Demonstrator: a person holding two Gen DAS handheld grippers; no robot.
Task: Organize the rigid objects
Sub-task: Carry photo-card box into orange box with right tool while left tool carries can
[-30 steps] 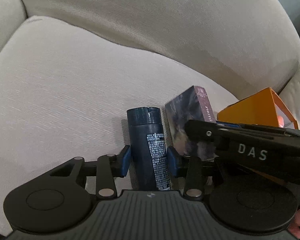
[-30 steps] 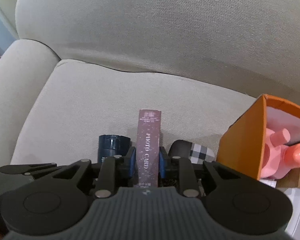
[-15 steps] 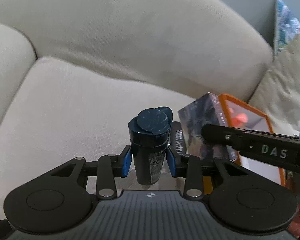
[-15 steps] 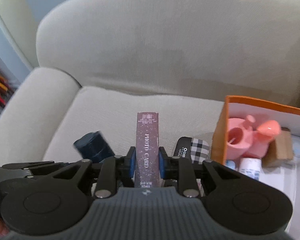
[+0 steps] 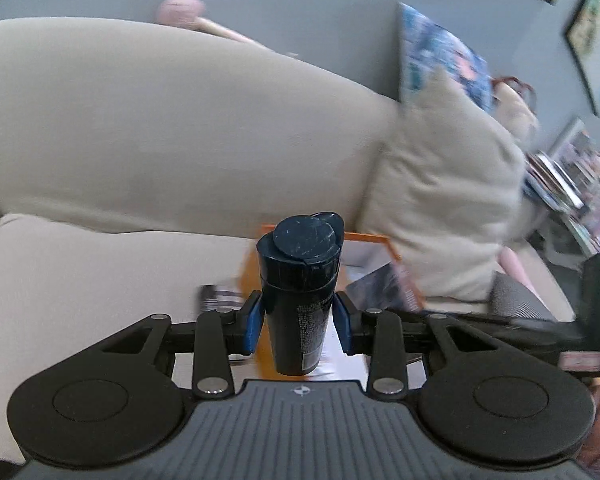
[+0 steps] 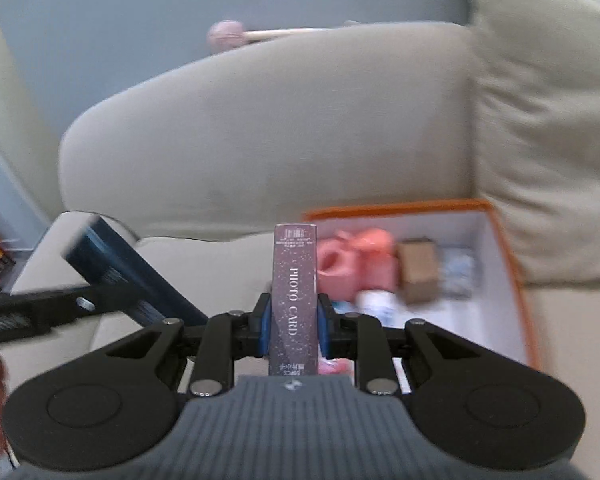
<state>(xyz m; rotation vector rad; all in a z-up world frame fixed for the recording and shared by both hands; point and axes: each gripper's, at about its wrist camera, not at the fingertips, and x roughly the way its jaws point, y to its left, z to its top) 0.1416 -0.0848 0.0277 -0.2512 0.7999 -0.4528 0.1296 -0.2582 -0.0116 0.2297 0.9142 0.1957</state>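
Left wrist view: both tongs risen — left [image 5: 298, 322] gripping dark bottle [image 5: 298, 280], right [image 6: 292, 330] gripping card box [image 6: 294, 296].

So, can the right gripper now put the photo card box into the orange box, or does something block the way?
Probably yes. The right gripper is shut on the photo card box, and the orange box lies open just beyond it. The pink toy fills part of it, but bare floor shows nearer.
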